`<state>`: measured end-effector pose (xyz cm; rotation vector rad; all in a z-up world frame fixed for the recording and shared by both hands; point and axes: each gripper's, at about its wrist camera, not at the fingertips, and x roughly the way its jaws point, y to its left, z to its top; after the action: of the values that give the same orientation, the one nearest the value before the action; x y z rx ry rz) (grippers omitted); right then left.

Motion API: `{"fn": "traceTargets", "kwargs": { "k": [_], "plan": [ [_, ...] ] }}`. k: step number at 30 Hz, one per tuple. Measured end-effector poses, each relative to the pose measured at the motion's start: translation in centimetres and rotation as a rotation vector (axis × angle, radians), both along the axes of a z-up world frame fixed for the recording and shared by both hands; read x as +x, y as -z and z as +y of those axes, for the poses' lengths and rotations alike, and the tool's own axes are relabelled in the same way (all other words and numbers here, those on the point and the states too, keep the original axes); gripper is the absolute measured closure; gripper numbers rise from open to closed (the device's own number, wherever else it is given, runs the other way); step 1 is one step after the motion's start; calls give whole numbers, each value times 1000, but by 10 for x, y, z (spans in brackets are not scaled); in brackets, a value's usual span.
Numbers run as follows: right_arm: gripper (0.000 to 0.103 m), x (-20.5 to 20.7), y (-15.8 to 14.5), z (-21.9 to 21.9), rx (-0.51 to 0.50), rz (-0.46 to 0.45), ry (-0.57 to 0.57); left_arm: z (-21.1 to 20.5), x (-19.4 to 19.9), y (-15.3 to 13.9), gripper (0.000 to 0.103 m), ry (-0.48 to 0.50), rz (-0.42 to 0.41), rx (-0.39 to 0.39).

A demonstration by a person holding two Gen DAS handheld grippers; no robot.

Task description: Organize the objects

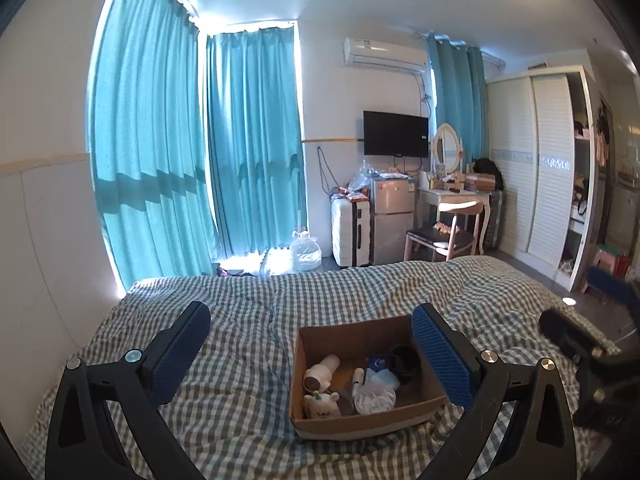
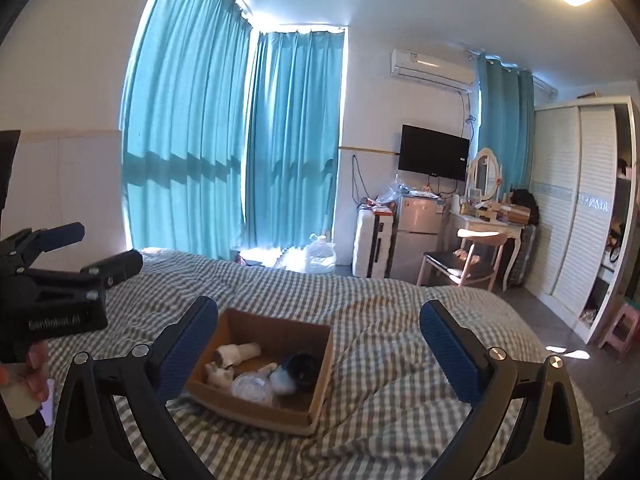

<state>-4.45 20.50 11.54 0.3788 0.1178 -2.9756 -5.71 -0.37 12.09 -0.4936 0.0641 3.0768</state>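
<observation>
Checked bedspread [image 1: 248, 320] surrounds cardboard box [image 1: 360, 424]; curtains [image 1: 248, 140] behind

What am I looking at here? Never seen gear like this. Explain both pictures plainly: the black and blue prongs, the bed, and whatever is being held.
There is no robot: a person holds a hand-operated gripper in each hand, each carrying a wide-angle camera. One picture looks out along the left gripper, the other along the right gripper. The black arms with blue pads are their jaws; both stand wide open and hold nothing. In front is a bed with a checked cover. On it sits an open cardboard box with small items inside: a white hair dryer, a small white plush toy, a black round object and others too small to name.
</observation>
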Motion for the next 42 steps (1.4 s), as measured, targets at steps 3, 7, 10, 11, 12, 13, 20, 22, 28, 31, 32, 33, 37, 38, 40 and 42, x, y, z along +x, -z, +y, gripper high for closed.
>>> {"fn": "traceTargets", "kwargs": {
  "k": [3,7,10,11,12,13,20,22,28,31,32,33,37,38,40,42],
  "plan": [
    [1,2,25,-10,87,1,2,-4,19,18,0,-4,24,30],
    [1,-5,50,-9,88,-56,22,-2,31,43,0,-42,60,-27],
    [1,-6,62,-2,46,-66,28,1,32,59,0,-71,50,-85],
    [1,-7,65,-1,46,-66,35,-1,32,63,0,-72,46,-79],
    [1,-7,68,0,52,-66,41,-3,31,67,0,-68,40,-62],
    [1,-7,70,0,58,-59,51,-5,31,69,0,-63,35,-48],
    [1,-10,84,7,61,-77,104,-8,23,93,0,-71,-25,-34],
    [1,-11,88,9,55,-85,104,-8,22,97,0,-65,-37,-26],
    [1,-11,94,10,64,-91,110,-6,21,102,0,-64,-48,-25],
    [1,-11,94,11,51,-96,108,-6,21,102,0,-63,-54,-25],
    [1,-11,94,11,54,-97,111,-6,21,102,0,-61,-56,-24],
    [1,-11,94,10,60,-97,113,-8,20,102,0,-59,-59,-21],
    [1,-10,94,10,54,-94,114,-8,20,103,0,-65,-63,-19],
    [1,-10,94,11,51,-95,112,-9,19,104,0,-65,-66,-19],
    [1,-9,94,11,48,-95,111,-8,19,105,0,-65,-69,-20],
    [1,-9,94,11,49,-94,114,-8,19,106,0,-60,-71,-21]
  ]
}}
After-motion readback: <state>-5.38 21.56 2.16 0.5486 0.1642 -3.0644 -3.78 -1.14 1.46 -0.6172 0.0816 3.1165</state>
